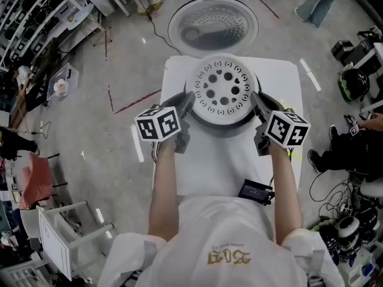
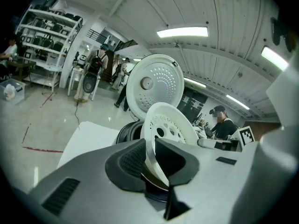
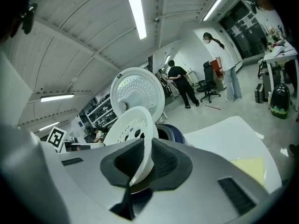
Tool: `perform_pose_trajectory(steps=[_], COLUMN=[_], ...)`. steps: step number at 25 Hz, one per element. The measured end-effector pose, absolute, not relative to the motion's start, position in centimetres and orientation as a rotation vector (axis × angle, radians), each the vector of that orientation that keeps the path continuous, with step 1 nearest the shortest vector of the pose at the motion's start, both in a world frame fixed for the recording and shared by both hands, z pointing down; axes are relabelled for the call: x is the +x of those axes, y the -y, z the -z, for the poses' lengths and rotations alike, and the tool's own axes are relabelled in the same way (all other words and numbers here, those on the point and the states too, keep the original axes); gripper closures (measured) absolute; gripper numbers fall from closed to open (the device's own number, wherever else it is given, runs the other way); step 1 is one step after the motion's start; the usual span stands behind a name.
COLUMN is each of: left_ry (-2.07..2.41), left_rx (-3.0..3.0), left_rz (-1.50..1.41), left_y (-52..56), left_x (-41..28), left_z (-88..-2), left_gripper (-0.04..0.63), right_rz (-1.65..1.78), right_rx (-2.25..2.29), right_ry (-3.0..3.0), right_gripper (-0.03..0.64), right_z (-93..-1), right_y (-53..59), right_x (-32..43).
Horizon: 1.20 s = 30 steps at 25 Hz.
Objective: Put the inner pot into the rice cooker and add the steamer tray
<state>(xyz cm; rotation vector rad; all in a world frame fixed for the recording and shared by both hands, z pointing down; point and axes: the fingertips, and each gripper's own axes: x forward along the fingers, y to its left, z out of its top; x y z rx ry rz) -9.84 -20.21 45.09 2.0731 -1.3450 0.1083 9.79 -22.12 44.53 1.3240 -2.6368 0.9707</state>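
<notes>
Your left gripper (image 2: 150, 149) has its jaws slightly apart. The thin white rim of the steamer tray (image 2: 170, 125) stands between them. The rim lies against one ribbed pad and a dark gap shows at the other, so nothing is clamped.

Your right gripper (image 3: 145, 158) reads the same way. Its jaws are parted a little around the opposite edge of the tray (image 3: 131, 127), with the rim leaning on one pad and clear of the other.

Seen from your head, the two pairs of jaws (image 1: 187, 103) (image 1: 257, 104) face each other across the round, perforated tray (image 1: 224, 109), one at each side of it. The tray lies level over the mouth of the rice cooker (image 1: 222, 126), whose dark body shows just under the tray's near edge. Whether the tray is fully seated I cannot tell.

Straight beyond the jaws, past the tray, the cooker's lid (image 1: 212, 26) stands open, its dotted inner face turned toward you. It rises behind the tray in both gripper views (image 2: 154, 83) (image 3: 138, 90).

Under and around the jaws spreads the white worktop (image 1: 278, 79). Behind the right jaws, toward your body, a small black device (image 1: 256, 191) lies on it. A pale yellow sheet (image 3: 250, 167) lies to the outer side of the right jaws.
</notes>
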Motion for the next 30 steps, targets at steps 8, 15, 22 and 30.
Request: perform_pose_trajectory(steps=[8,15,22,30], left_ry=[1.426,1.455,1.473,1.526], left_rx=[2.116,2.127,2.147,2.19], left_rz=[-0.305,-0.384,-0.388,-0.314], left_y=[20.8,20.5,20.3,19.5], left_x=[-9.6,-8.9,-9.0,-10.1], left_z=[-46.4,-47.4,-47.3,-45.8], left_gripper=[0.474,0.446,0.436,0.461], right_rz=[-0.832,-0.718,-0.596,-0.572], right_rx=[1.32,1.346,1.354,1.461], right_ry=[2.555,2.466,2.441,2.458], right_gripper=[0.537,0.505,0.518,0.522], right_z=[-45.9,-47.5,-47.5,-46.0], right_y=[22.8,23.0,22.8,21.3], right_x=[9.4,10.0,9.6,10.7])
